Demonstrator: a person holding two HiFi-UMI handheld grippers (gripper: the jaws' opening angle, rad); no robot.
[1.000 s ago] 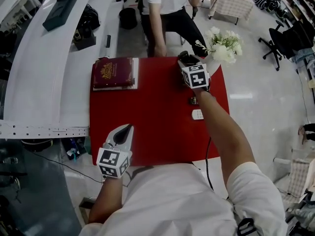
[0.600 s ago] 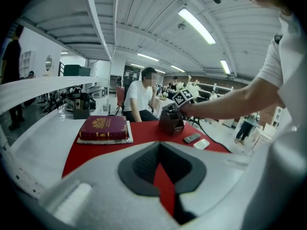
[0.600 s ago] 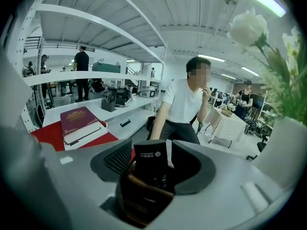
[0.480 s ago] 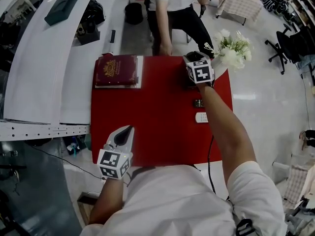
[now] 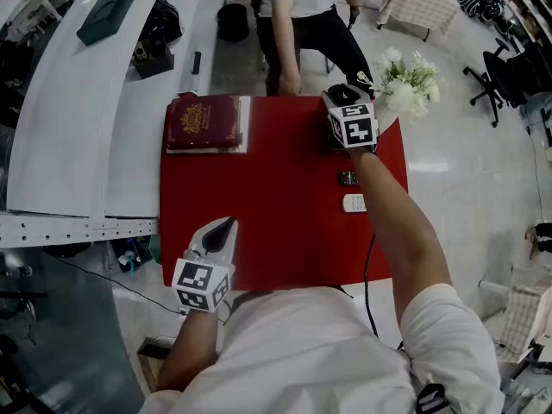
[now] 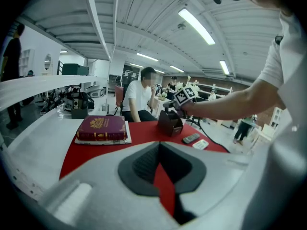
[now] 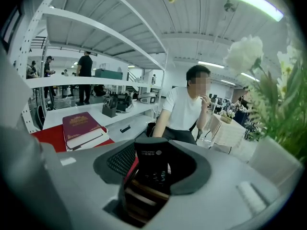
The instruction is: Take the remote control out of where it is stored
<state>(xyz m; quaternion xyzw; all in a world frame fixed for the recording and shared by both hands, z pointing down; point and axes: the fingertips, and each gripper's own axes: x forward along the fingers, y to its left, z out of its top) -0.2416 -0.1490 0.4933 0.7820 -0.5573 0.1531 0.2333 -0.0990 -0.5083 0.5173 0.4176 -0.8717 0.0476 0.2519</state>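
A dark brown holder (image 6: 170, 123) stands at the far right of the red table (image 5: 276, 222). A black remote control (image 7: 152, 159) stands upright in the holder (image 7: 141, 198). My right gripper (image 5: 343, 95) hangs over it with the remote between its jaws. They have just been closing, and a sliver of red still shows between the left pad and the remote. My left gripper (image 5: 224, 224) rests shut and empty at the table's near left edge, far from the holder.
A dark remote (image 5: 348, 178) and a white remote (image 5: 350, 203) lie on the cloth under my right forearm. A maroon book (image 5: 204, 123) lies far left. White flowers (image 5: 405, 80) stand beside the holder. A seated person (image 5: 302, 15) is across the table.
The head view has shifted a little. My right gripper stays over the holder at the far right. The left gripper has not moved.
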